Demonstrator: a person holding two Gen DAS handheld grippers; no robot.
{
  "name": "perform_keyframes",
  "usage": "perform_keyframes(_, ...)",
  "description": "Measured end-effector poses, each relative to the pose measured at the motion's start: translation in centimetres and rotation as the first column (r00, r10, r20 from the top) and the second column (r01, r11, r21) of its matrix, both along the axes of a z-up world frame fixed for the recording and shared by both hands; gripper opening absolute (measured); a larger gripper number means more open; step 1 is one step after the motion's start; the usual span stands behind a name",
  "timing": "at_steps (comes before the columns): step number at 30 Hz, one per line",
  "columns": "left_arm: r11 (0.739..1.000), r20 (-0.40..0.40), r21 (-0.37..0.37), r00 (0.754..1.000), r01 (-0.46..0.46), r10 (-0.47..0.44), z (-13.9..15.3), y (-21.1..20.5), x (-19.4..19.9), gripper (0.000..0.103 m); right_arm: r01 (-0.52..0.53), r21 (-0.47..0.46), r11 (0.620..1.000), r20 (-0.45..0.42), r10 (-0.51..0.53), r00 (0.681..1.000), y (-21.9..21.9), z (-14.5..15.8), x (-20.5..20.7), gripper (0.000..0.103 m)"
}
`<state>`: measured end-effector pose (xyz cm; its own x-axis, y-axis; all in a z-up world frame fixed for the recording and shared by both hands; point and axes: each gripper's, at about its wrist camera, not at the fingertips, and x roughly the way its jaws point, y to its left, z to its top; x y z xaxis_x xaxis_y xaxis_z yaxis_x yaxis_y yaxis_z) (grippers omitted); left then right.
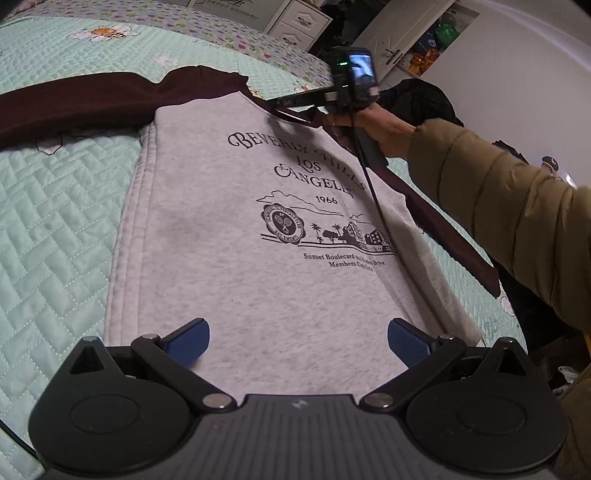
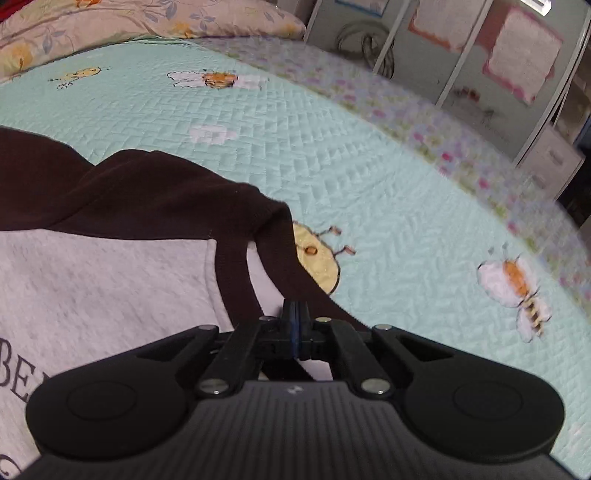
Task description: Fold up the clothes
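Note:
A grey sweatshirt (image 1: 236, 229) with dark brown sleeves and black lettering lies flat on the bed, chest print up. My left gripper (image 1: 297, 343) hovers open over its hem, blue pads wide apart with nothing between them. At the far end a hand holds my right gripper (image 1: 280, 107) against the neckline. In the right wrist view this right gripper (image 2: 295, 310) is shut, its pads pinching the dark brown collar (image 2: 273, 243) of the sweatshirt (image 2: 92, 280). One brown sleeve (image 1: 74, 107) stretches out to the left, the other (image 1: 443, 229) lies along the right side.
A mint quilted bedspread (image 1: 55, 221) with bee patterns (image 2: 517, 288) covers the bed. A floral pillow (image 2: 110, 22) lies at the head. White drawers (image 1: 295, 18) and a cabinet stand beyond the bed's edge. A person's olive padded sleeve (image 1: 498, 203) reaches in from the right.

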<state>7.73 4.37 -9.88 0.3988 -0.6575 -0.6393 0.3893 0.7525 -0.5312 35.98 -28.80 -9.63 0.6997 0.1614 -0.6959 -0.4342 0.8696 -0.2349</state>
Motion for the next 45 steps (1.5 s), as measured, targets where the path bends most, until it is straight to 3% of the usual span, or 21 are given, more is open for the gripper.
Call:
perform_keyframes(2, 1.0, -0.001, -0.005, 1.0, -0.003, 0.003, -0.1, 0.2, -0.1, 0.102, 0.003, 0.094, 0.996, 0.007, -0.003, 1.0, -1.2, 1.1, -0.4, 0.005)
perform_keyframes(4, 1.0, -0.005, -0.006, 1.0, -0.002, 0.002, -0.1, 0.1, -0.1, 0.102, -0.011, 0.154, 0.988, 0.001, 0.012, 1.0, -2.4, 1.8, -0.6, 0.02)
perform_keyframes(6, 1.0, -0.006, -0.006, 1.0, 0.002, -0.002, -0.2, 0.0, -0.2, 0.102, -0.016, 0.193, 0.981, -0.032, 0.023, 0.999, -3.4, 1.9, -0.5, 0.042)
perform_keyframes(9, 1.0, -0.004, -0.007, 1.0, 0.01, -0.01, -0.1, -0.2, -0.3, 0.102, -0.039, 0.194, 0.98, -0.106, 0.06, 0.993, -3.9, 1.2, 0.0, 0.045)
perform_keyframes(13, 1.0, -0.012, -0.006, 1.0, 0.006, -0.006, -0.3, -0.1, -0.1, 0.102, -0.093, 0.116, 0.989, -0.145, 0.11, 0.983, -3.1, -0.3, -0.5, 0.045)
perform_keyframes(18, 1.0, -0.02, 0.0, 1.0, 0.008, -0.008, -0.5, -0.2, 0.0, 0.102, -0.148, 0.072, 0.986, -0.168, 0.158, 0.973, -2.3, 0.1, -1.4, 0.01)
perform_keyframes(22, 1.0, -0.012, -0.006, 1.0, 0.01, -0.01, -0.3, -0.2, -0.1, 0.102, -0.165, -0.032, 0.986, -0.106, 0.161, 0.981, -0.9, 0.5, -2.8, 0.007)
perform_keyframes(26, 1.0, -0.008, -0.025, 1.0, 0.014, -0.015, -0.2, -0.2, -0.3, 0.102, -0.143, -0.168, 0.975, 0.032, 0.15, 0.988, 0.5, 0.9, -3.5, 0.006)
perform_keyframes(29, 1.0, -0.024, -0.015, 0.999, 0.021, -0.022, -0.4, -0.6, -0.3, 0.102, -0.085, -0.238, 0.967, 0.051, 0.1, 0.994, 1.6, -1.3, -1.6, 0.006)
perform_keyframes(32, 1.0, -0.01, -0.017, 1.0, 0.026, -0.026, 0.1, -0.5, -0.6, 0.102, -0.032, -0.161, 0.986, 0.052, 0.041, 0.998, 1.4, -2.2, -0.7, 0.009)
perform_keyframes(34, 1.0, -0.004, -0.023, 1.0, 0.021, -0.021, 0.3, -0.3, -0.8, 0.102, 0.007, -0.075, 0.997, 0.057, -0.002, 0.998, 0.1, -1.6, -0.7, 0.024)
perform_keyframes(36, 1.0, -0.009, -0.009, 1.0, 0.013, -0.013, 0.3, -0.4, -0.8, 0.102, 0.035, -0.007, 0.999, 0.034, -0.035, 0.999, -1.4, -0.5, -1.0, 0.056)
perform_keyframes(38, 1.0, -0.012, 0.003, 1.0, 0.004, -0.004, 0.4, -0.4, -0.8, 0.102, 0.072, 0.103, 0.992, 0.038, -0.077, 0.996, -3.2, 1.0, -1.8, 0.057)
perform_keyframes(41, 1.0, 0.0, -0.007, 1.0, -0.009, 0.009, 0.9, -0.2, -0.8, 0.102, 0.19, 0.258, 0.947, 0.045, -0.209, 0.977, -5.1, 3.3, -3.6, 0.057)
perform_keyframes(45, 0.999, -0.004, -0.034, 0.999, -0.035, 0.034, 1.1, 0.1, -0.7, 0.102, 0.104, 0.452, 0.886, -0.057, -0.088, 0.995, -3.5, 4.6, -7.0, 0.056)
